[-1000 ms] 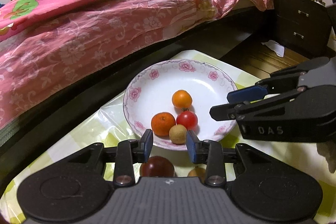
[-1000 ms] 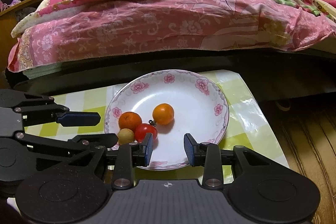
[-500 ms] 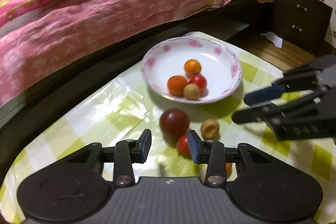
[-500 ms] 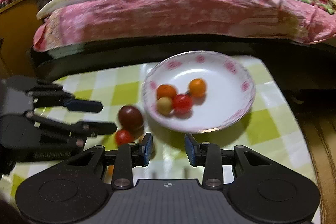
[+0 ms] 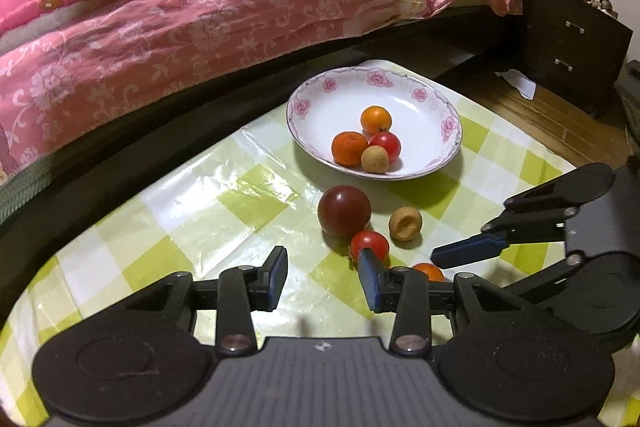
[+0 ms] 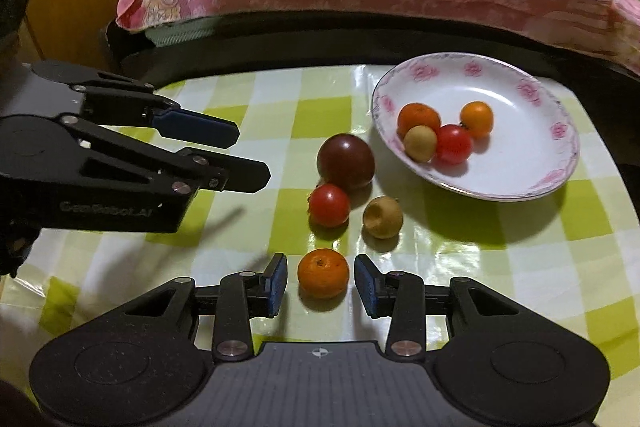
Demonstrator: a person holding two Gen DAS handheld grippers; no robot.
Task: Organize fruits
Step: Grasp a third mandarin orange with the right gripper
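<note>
Checked tablecloth [image 6: 500, 247], loose mandarin [image 6: 323, 273] between parted right claw [image 6: 321, 283]; left claw [image 5: 323, 281] likewise apart.

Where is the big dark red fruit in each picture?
Left wrist view: the dark red fruit sits on the checked tablecloth near the middle, just below the flowered plate.
Right wrist view: it lies centre, left of the plate.
Shared landmark: the flowered plate.

Left gripper [image 5: 322, 279] — jaws spread wide, nothing between them, held low and pointing forward. Right gripper [image 6: 321, 283] — jaws likewise apart, level, reaching in from the right side with its fingers [image 5: 468, 253] angled toward the left one.
</note>
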